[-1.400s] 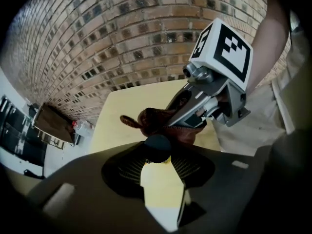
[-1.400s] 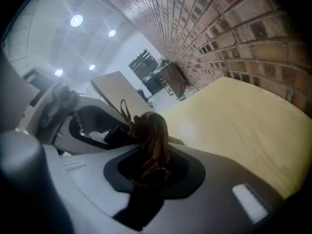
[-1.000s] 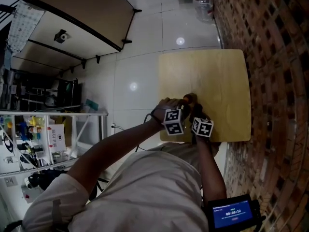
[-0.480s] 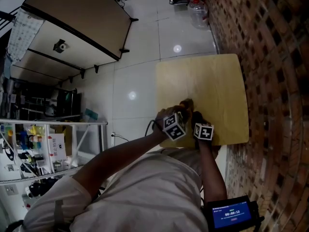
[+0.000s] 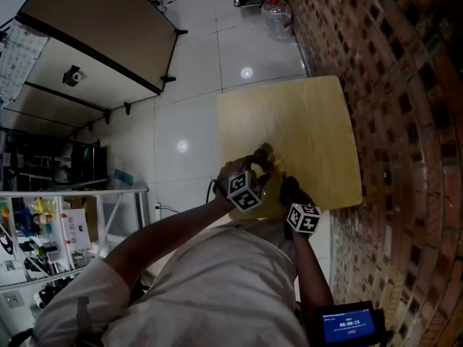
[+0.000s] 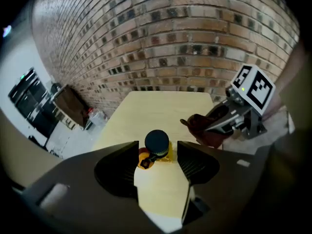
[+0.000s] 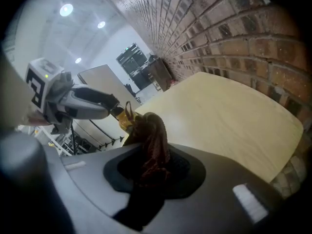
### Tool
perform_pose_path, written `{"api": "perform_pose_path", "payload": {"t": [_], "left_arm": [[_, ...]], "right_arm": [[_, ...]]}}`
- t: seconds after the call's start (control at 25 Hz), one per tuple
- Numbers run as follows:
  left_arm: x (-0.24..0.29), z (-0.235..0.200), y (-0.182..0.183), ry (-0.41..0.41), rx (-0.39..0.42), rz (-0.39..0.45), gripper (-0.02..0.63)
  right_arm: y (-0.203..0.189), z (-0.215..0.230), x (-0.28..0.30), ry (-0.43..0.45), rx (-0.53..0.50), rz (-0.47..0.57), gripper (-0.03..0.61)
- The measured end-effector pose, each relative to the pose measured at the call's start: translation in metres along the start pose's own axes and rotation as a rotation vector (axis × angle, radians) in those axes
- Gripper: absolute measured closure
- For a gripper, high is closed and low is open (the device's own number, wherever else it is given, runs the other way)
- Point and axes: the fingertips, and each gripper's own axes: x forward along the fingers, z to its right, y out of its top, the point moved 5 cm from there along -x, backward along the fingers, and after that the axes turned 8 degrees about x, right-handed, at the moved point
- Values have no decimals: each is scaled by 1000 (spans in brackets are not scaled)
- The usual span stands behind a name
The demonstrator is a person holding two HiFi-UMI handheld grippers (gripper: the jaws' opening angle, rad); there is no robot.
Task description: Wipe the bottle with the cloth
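A small yellow bottle [image 6: 157, 147] with a black cap stands upright on the pale wooden table [image 6: 161, 108]. My left gripper [image 6: 157, 151] straddles it. Its jaws have just been opening and now stand clear of the bottle on both sides. A dark red cloth [image 7: 153, 140] hangs bunched in my right gripper [image 7: 153, 167], which is shut on it. In the left gripper view the cloth [image 6: 202, 128] sits just right of the bottle, a little apart from it. In the head view both grippers are near the table's [image 5: 311, 129] near left corner, the left gripper [image 5: 259, 168] ahead of the right gripper [image 5: 291, 190].
A brick wall [image 5: 391, 85] runs along the table's right side. On the tiled floor, a water jug [image 5: 275, 13] stands beyond the table. A large board on legs [image 5: 94, 42] and cluttered shelves [image 5: 43, 223] are to the left.
The left jaws have opened off the bottle, which now stands free. The right gripper has drawn back from the bottle with the cloth, toward the table's near edge.
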Motion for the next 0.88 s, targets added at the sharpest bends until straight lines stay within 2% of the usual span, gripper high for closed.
{"api": "perform_pose_path", "payload": {"t": [0.2, 0.28, 0.36, 0.44, 0.52, 0.64, 0.76, 0.88], "left_arm": [[-16, -8, -11, -19, 421, 71, 337], [-16, -9, -9, -64, 585, 106, 352], [-12, -4, -6, -125, 719, 130, 366], [-7, 0, -2, -165, 815, 138, 402], [-3, 1, 4, -172, 856, 146, 444], [-2, -1, 10, -156, 858, 154, 451], [-1, -1, 10, -139, 831, 149, 451], [0, -1, 7, -121, 764, 139, 454]], "right_arm": [[19, -24, -10, 42, -28, 77, 495], [31, -38, -8, 78, -62, 109, 495], [41, -52, -6, 122, -76, 131, 495], [46, -66, -4, 161, -78, 137, 495], [48, -77, 0, 186, -76, 128, 495], [44, -89, 10, 181, -70, 108, 495], [41, -87, 20, 142, -37, 94, 495], [32, -77, 32, 102, -20, 55, 495]]}}
